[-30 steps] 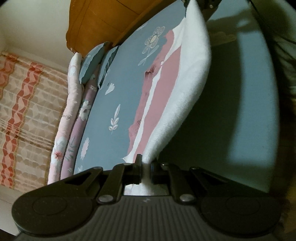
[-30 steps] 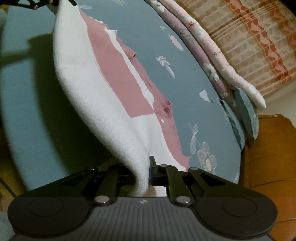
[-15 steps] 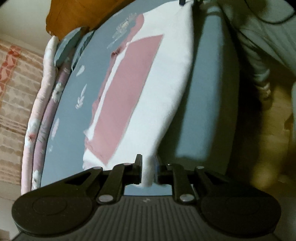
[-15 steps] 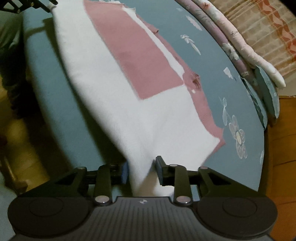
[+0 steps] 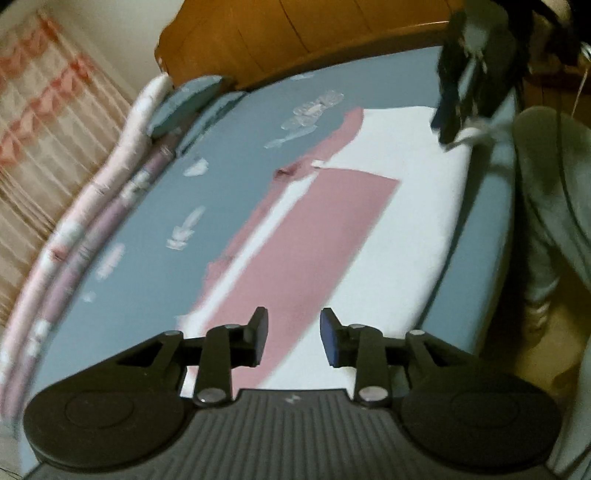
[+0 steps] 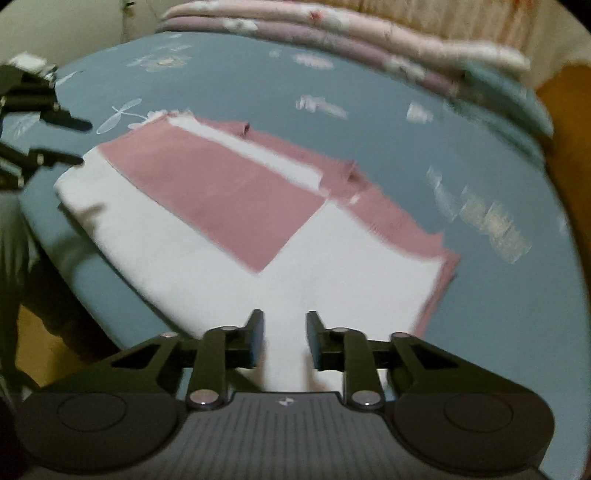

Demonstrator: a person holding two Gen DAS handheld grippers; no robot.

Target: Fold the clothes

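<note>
Blue flowered bedsheet (image 5: 155,258) covers the work surface. Left gripper (image 5: 294,338) and right gripper (image 6: 285,338) both stand with jaws apart, empty, just above the near edges of the folded pink-and-white garment (image 6: 229,206), which lies flat ahead of them. Beyond it, rolled quilts (image 6: 332,29) line the far side.

A home bedroom: floral-sheeted bed (image 5: 229,192), wooden headboard (image 5: 295,33), rolled quilts (image 6: 332,33), curtain (image 5: 33,122).

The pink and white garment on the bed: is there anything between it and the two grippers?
Nothing visible. The garment lies flat on the blue sheet, and both the left gripper and right gripper are open right at its near edge, with only cloth between their fingers.
</note>
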